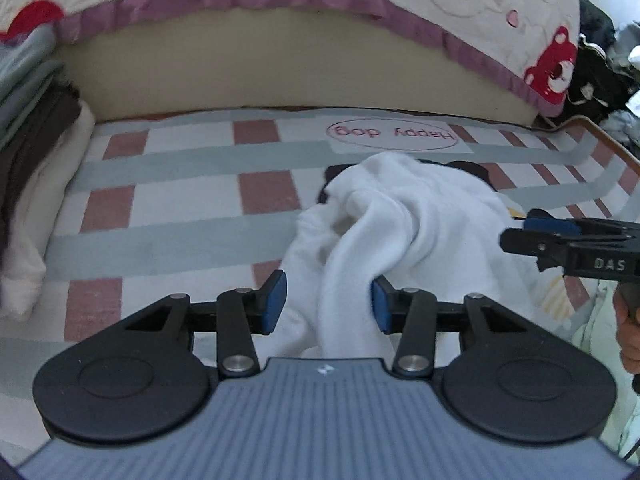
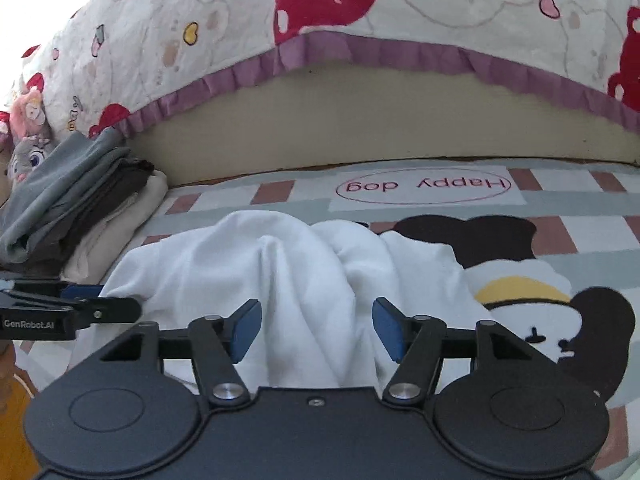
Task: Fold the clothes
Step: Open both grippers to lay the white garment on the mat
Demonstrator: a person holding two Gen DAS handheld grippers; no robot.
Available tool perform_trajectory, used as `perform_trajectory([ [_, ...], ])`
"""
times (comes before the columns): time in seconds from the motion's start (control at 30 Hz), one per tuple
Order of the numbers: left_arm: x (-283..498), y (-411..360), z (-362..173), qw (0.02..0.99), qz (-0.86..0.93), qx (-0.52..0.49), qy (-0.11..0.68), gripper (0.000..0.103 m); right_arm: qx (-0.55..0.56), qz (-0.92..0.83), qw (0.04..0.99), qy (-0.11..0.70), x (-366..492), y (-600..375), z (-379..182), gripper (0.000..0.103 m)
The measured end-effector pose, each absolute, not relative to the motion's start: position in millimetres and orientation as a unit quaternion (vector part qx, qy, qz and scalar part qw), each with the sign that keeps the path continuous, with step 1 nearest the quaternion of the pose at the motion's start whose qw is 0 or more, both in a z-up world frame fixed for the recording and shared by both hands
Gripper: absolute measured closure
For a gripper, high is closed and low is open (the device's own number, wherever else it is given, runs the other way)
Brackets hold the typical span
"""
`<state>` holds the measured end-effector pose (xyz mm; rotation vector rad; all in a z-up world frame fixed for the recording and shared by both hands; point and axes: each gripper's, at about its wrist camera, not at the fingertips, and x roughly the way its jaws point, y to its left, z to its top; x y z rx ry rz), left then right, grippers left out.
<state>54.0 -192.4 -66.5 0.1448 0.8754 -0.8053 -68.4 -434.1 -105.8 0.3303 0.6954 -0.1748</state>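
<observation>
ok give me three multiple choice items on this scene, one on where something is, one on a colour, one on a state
1. Where is the stack of folded clothes?
A. to the left of the white garment, beside the bed base
B. on top of the bear quilt
C. to the right of the garment, on the dog picture

2. What colour is the frill along the quilt's edge?
A. green
B. purple
C. orange

3. In what state is the white garment?
A. folded into a neat square
B. hanging on a hanger
C. crumpled in a heap on the checked mat

Answers
1: A, the stack sits at the left edge of the right wrist view, against the bed base.
2: B, the frill below the bear print is purple.
3: C, the cloth lies bunched in loose ridges in both views.
</observation>
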Motion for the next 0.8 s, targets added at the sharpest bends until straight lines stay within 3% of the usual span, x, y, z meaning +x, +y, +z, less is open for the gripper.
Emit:
perform_trajectory([
  [0.17, 79, -170, -78, 0.815, -0.373, 0.014, 0.444, 0.059, 0.127, -0.040, 0.917, 0.375, -64, -421, -102, 0.036],
  [0.3, 95, -152, -88, 0.772, -0.404, -0.111, 0.477, 0.042, 0.111, 0.008, 0.916, 0.386, -59, -403, -91, 0.034],
  [0.4, 101, -146, -107, 0.732, -0.415, -0.181, 0.510, 0.040, 0.043, 0.021, 0.912, 0.407, -49, -377, -92, 0.027],
  [0.57, 87, -162, -126, 0.745, -0.403, -0.090, 0.523, 0.040, -0.013, 0.003, 0.897, 0.442, -35, -353, -109, 0.023],
  [0.6, 83, -167, -126, 0.745, -0.411, -0.067, 0.520, 0.044, -0.009, -0.003, 0.894, 0.448, -33, -353, -113, 0.023],
  [0.67, 75, -180, -124, 0.758, -0.410, -0.004, 0.508, 0.073, -0.009, -0.014, 0.892, 0.452, -29, -353, -122, 0.023],
  [0.7, 71, -186, -122, 0.768, -0.405, 0.030, 0.495, 0.097, -0.012, -0.019, 0.892, 0.452, -27, -353, -127, 0.023],
  [0.73, 67, -192, -117, 0.784, -0.398, 0.065, 0.472, 0.097, -0.011, -0.028, 0.893, 0.448, -25, -354, -133, 0.027],
  [0.8, 60, -197, -102, 0.830, -0.363, 0.136, 0.401, 0.097, 0.020, -0.054, 0.896, 0.441, -23, -363, -139, 0.071],
])
